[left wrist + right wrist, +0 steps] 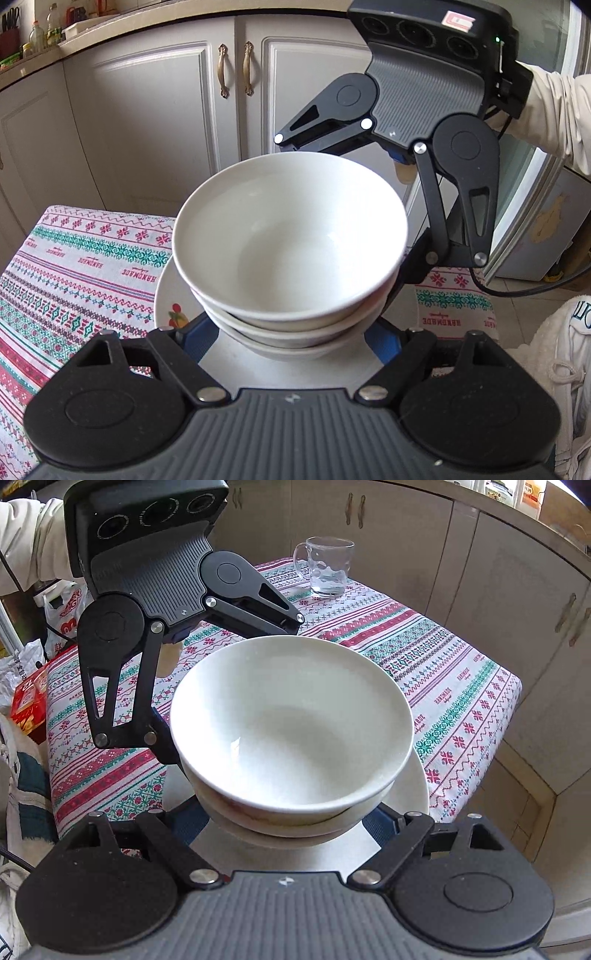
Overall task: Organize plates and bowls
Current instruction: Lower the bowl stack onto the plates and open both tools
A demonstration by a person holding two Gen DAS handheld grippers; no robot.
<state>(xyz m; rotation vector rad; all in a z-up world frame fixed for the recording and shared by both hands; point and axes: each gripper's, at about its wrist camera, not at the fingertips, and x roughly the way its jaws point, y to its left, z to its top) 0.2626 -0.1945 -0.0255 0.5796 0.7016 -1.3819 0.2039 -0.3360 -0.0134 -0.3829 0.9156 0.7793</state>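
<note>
A stack of three white bowls [290,240] stands on a white plate [168,299] with a fruit print, on the patterned tablecloth [74,266]. My left gripper [291,343] is open, its blue-padded fingers [195,336] spread on either side of the stack's base. My right gripper [369,221] is open around the stack from the opposite side. In the right wrist view the bowl stack [291,727] sits on the plate [410,794], my right gripper [291,823] straddles it, and the left gripper [221,686] reaches in from the far side.
A clear glass mug [328,566] stands at the far end of the table. Cream kitchen cabinets [155,110] surround the table. A red box [27,705] and plastic bags [62,609] lie beyond the table's left edge. A fridge [546,206] stands on the right.
</note>
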